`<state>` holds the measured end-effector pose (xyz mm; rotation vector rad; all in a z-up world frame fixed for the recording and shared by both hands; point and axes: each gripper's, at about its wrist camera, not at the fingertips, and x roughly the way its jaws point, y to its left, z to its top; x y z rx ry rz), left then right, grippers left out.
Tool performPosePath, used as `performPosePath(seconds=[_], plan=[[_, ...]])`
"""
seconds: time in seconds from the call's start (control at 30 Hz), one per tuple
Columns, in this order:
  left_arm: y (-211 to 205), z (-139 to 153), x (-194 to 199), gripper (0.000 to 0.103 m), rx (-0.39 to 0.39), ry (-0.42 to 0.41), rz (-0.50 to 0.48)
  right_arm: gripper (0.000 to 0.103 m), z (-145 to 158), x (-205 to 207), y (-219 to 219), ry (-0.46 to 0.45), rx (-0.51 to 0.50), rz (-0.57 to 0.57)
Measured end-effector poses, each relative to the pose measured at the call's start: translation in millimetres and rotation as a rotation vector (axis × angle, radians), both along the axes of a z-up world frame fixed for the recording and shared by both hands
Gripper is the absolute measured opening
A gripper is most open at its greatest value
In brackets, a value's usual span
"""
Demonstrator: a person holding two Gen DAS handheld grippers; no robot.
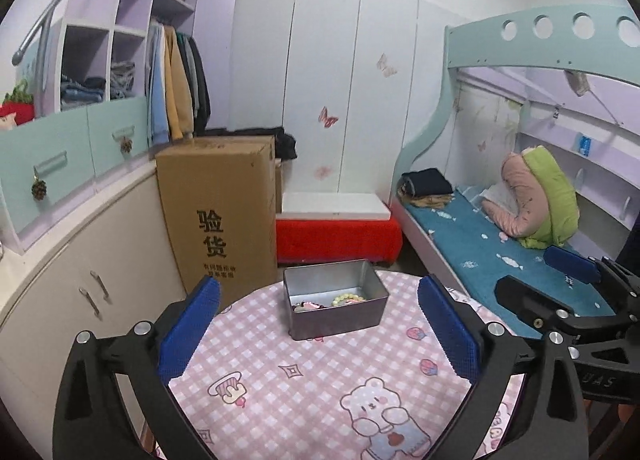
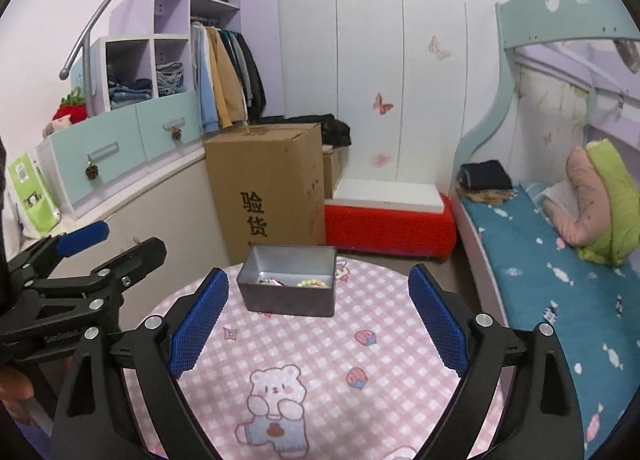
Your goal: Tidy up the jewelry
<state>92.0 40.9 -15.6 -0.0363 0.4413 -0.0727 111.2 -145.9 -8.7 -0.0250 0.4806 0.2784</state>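
A grey metal tin (image 1: 340, 320) stands at the far side of a round table with a pink checked cloth (image 1: 304, 392). Inside it lie a pale green bead bracelet (image 1: 347, 298) and a pink trinket (image 1: 308, 306). The tin (image 2: 288, 302), the bracelet (image 2: 314, 282) and the trinket (image 2: 275, 282) also show in the right wrist view. My left gripper (image 1: 319, 334) is open and empty, held back from the tin above the cloth. My right gripper (image 2: 318, 326) is open and empty, also short of the tin. Each gripper shows at the edge of the other's view.
A tall cardboard box (image 1: 218, 211) stands beyond the table on the left, next to a cream cabinet (image 1: 80, 272). A red bench (image 1: 338, 238) is behind the tin. A bunk bed with a blue mattress (image 1: 480, 244) runs along the right.
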Motion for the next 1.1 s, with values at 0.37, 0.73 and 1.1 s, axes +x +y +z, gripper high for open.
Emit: performPosePath(seconds=[0.37, 0.73, 1.1], plan=[[-7, 31, -61, 0.096, 0.014, -0.109, 0.021, 0.091, 35, -62, -2, -0.119, 0.007, -0.018], [-19, 52, -101, 0.096, 0.057, -0.252, 0.041, 0.091, 52, -102, -10, -0.195, 0.031, -0.025], [-29, 55, -103, 0.096, 0.070, -0.290, 0.043, 0.091, 57, -113, -14, -0.264, 0.009, -0.081]])
